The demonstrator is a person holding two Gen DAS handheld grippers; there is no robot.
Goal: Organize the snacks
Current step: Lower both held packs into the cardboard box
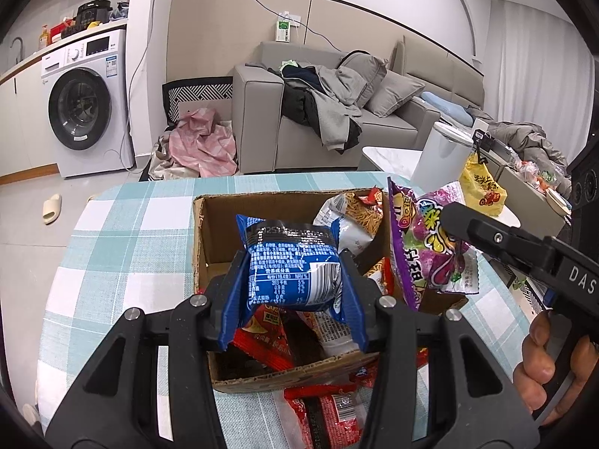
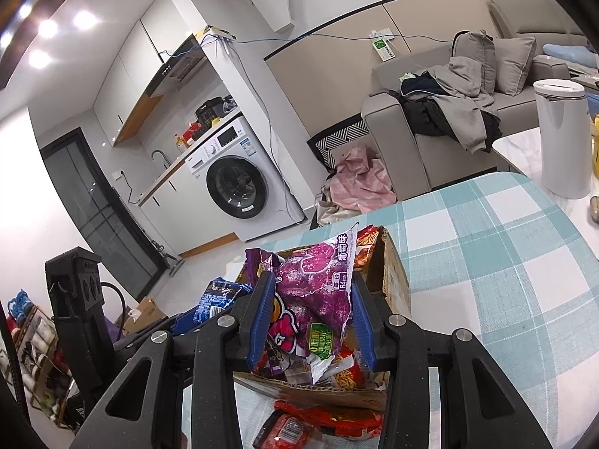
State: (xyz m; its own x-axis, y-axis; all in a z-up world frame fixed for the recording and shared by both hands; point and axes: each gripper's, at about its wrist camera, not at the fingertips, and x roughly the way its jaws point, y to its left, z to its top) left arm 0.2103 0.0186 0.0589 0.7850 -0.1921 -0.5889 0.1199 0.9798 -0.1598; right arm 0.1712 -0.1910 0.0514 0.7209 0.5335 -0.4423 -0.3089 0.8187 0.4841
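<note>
Snacks are mid-transfer into the cardboard box [image 1: 209,232], one packet per tool. My left gripper [image 1: 290,280] is clamped on the blue snack packet [image 1: 292,262], pads squeezing its two sides, label side facing the camera. It hangs over the open left half of the box, above the red packets [image 1: 262,340] already inside. I read that as lined up for a drop into free space.

My right gripper [image 2: 310,321] is closed on the purple grape candy bag [image 2: 310,295], holding it by its middle so the bag stands upright and crumpled between the pads. In the left wrist view that bag [image 1: 430,247] sits over the right side of the box, next to a noodle-snack pack [image 1: 352,217] leaning on the far wall.

Pose: both tools point forward and down at the box from the near edge of the checked tablecloth [image 1: 123,232], left one roughly centred, right one coming in from the right at an angle. The operator's right hand [image 1: 543,370] wraps the handle.

Some red packets [image 1: 329,411] lie on the cloth just outside the near wall, not yet boxed. A yellow snack bag [image 1: 481,183] sits well apart, off the cloth.
</note>
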